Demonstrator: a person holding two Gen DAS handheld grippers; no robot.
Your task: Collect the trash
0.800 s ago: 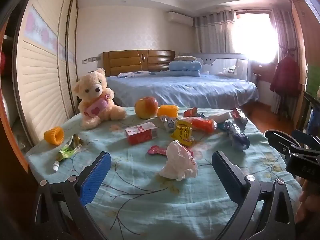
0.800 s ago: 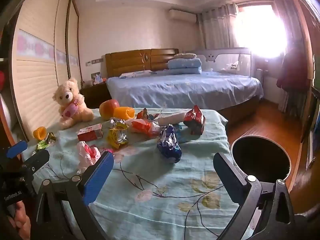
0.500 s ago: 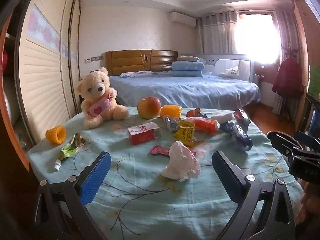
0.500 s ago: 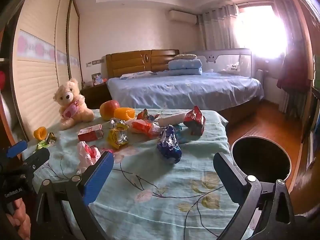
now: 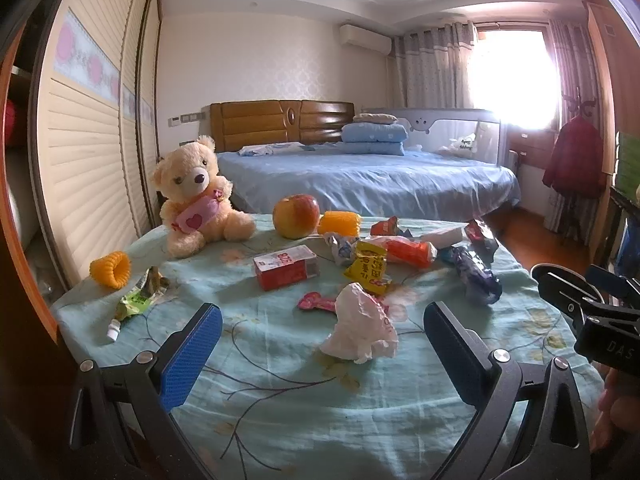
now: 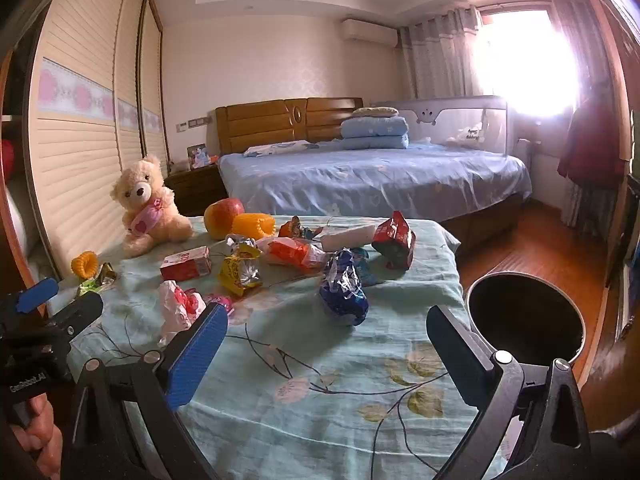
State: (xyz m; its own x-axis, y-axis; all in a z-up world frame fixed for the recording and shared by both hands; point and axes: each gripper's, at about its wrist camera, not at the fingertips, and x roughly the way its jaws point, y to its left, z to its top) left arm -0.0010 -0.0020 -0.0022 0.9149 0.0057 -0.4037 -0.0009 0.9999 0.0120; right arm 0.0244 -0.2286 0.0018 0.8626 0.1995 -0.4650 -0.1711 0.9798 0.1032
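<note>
Both the left gripper [image 5: 318, 344] and right gripper [image 6: 326, 346] gape empty; the crumpled white bag [image 5: 360, 330] near the table's [image 5: 360, 412] front edge looks light and soft, best pinched at its bunched top

1. The room is bright, lit by daylight from the window [image 5: 516, 76] at the back right.
2. The window [image 6: 528, 64] is blown out white, with a pink haze around it (stronger in the right wrist view).
3. Soft shadows fall on the tabletop [image 5: 280, 392] toward the camera.
4. Straight lines bend near the edges, and the corners go dark.
5. Things on the tabletop look sharp; no blur shows.
</note>
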